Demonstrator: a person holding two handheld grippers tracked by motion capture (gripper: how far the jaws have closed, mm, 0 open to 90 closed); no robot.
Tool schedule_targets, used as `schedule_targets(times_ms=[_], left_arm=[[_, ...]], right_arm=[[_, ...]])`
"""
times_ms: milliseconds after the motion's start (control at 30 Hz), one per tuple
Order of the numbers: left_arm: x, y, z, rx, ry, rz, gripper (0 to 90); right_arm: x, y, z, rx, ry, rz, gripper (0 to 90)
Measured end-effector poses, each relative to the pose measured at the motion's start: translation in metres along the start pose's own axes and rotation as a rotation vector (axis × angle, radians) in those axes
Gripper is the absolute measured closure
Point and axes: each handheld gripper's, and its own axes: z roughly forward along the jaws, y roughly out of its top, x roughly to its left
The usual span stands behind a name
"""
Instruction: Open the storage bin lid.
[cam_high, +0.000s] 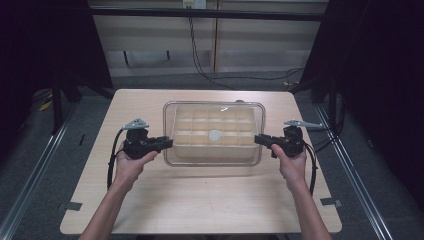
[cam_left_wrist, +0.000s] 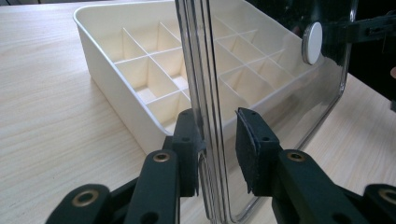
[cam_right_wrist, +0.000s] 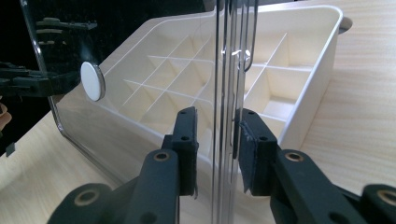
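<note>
- Between my left gripper (cam_left_wrist: 215, 154) jaws, the rim of the clear lid (cam_left_wrist: 280, 107) runs edge-on; 1 pad touches it and the other stands just off, so the jaws are spread and not yet pinching.
- My right gripper (cam_right_wrist: 215, 149) straddles the opposite rim in the same way, with gaps visible on both sides of the plastic, so it is spread too.
- From the high view, my left gripper (cam_high: 167, 143) and right gripper (cam_high: 259, 139) sit at the 2 short ends of the lid (cam_high: 214, 107), level with each other.
- The lid lies over the cream divided tray (cam_high: 210, 131) near the middle of the table (cam_high: 150, 200), with a white round knob (cam_high: 214, 135) at its centre.
- I judge the lid light, stiff and slippery, perhaps brittle at the edge.
- The thicker rim at both ends is the best hold, squeezed evenly so it stays level.
</note>
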Motion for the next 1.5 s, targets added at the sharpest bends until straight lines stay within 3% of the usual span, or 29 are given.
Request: schedule_targets(times_ms=[200, 267, 667, 833, 1067, 1233, 1400, 1500], left_arm=[[-0.004, -0.001, -0.002, 0.006, -0.001, 0.010, 70.0], [-0.006, -0.002, -0.003, -0.001, -0.018, 0.015, 69.9], [-0.025, -0.001, -0.005, 0.022, -0.043, 0.051, 70.1], [-0.029, -0.005, -0.008, 0.036, -0.031, 0.059, 70.1], [-0.029, -0.013, -0.013, 0.035, -0.028, 0.034, 70.1], [-0.030, -0.014, -0.016, 0.046, -0.018, 0.044, 69.3], [-0.032, -0.015, -0.024, 0.044, -0.015, 0.061, 69.3], [-0.035, -0.020, -0.027, 0.040, -0.011, 0.059, 69.7]], right_arm=[[0.006, -0.002, -0.008, 0.001, -0.007, -0.007, 70.8], [0.010, 0.000, -0.015, -0.013, -0.003, -0.014, 71.3], [0.009, -0.004, -0.038, -0.032, -0.002, -0.010, 71.7], [0.012, -0.008, -0.041, -0.021, 0.000, -0.017, 71.8], [0.019, -0.011, -0.041, -0.006, 0.004, -0.026, 71.9], [0.024, -0.016, -0.042, -0.004, 0.000, -0.031, 72.2], [0.029, -0.019, -0.045, 0.014, 0.026, -0.022, 72.6], [0.035, -0.022, -0.046, 0.033, -0.001, -0.054, 71.7]])
